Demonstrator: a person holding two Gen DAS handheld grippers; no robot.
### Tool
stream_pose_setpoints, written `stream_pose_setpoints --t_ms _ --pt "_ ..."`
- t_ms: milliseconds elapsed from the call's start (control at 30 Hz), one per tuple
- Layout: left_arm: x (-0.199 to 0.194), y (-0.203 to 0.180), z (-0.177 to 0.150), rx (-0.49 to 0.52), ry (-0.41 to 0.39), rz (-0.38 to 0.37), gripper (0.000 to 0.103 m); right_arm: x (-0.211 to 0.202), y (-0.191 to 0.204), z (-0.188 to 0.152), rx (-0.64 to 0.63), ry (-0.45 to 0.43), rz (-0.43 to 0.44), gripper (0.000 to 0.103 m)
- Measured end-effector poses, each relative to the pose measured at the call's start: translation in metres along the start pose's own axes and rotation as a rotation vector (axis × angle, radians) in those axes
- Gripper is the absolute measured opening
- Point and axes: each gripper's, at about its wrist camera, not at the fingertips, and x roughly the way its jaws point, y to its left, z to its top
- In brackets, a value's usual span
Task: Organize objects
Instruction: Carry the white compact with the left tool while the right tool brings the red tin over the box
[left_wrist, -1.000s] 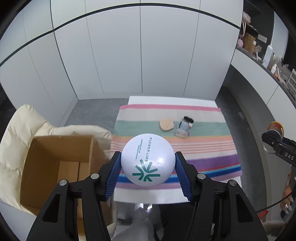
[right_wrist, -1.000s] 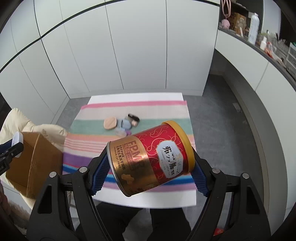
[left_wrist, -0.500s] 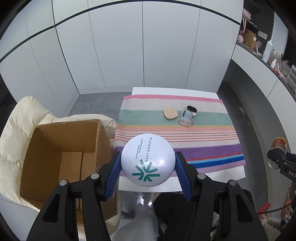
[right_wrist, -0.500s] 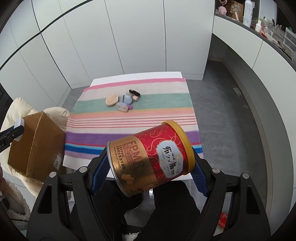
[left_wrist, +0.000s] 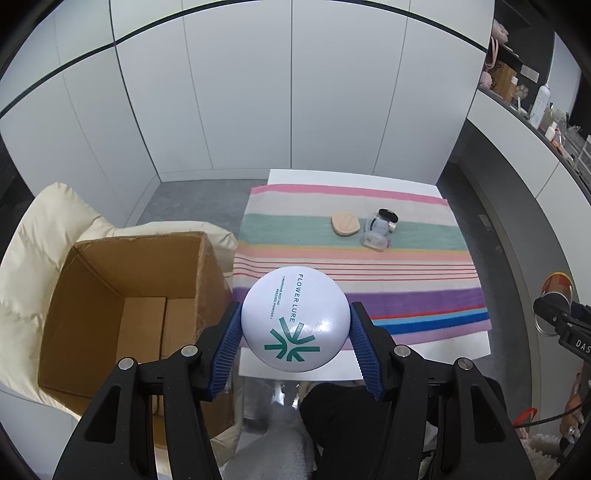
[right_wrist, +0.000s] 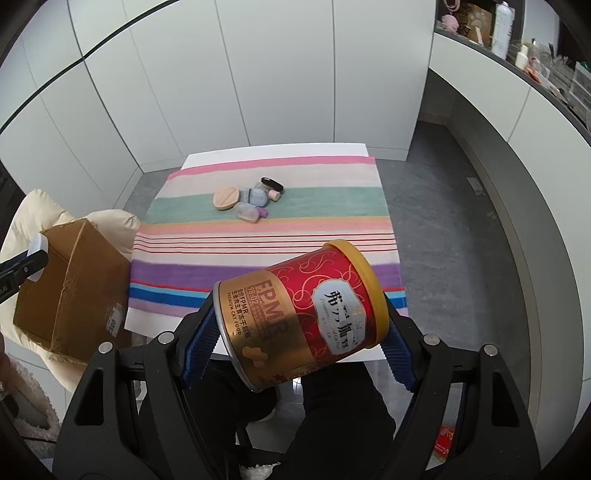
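My left gripper (left_wrist: 295, 330) is shut on a white round powder compact (left_wrist: 295, 319) with a green logo, held in the air near the table's front edge, right of an open cardboard box (left_wrist: 122, 314). My right gripper (right_wrist: 297, 343) is shut on a red and gold cat food can (right_wrist: 301, 314) with a yellow lid, tilted, held above the table's near edge. The can also shows at the right edge of the left wrist view (left_wrist: 556, 291). The box shows at the left of the right wrist view (right_wrist: 74, 284).
A striped cloth (left_wrist: 351, 258) covers the white table. On its green stripe lie a tan compact (left_wrist: 345, 225) and small cosmetic bottles (left_wrist: 378, 230). The box sits on a cream cushioned chair (left_wrist: 37, 240). White cabinets stand behind; a counter with clutter runs along the right.
Both grippers have pulled back and risen from the table, still holding their objects. The table looks farther away and the box is more fully in the left view.
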Motion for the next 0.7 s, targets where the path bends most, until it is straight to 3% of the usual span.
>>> stream_pose_setpoints --t_ms 300,700 --pt "-0.001 0.043 -0.017 -0.068 0.022 0.05 0.058 0.007 0.045 0.004 -0.07 0.005 0.048 0.08" --pt "-0.02 0.117 -0.052 -0.184 0.032 0.123 0.058 0.01 0.145 -0.007 -0.249 0.021 0.15 0.08"
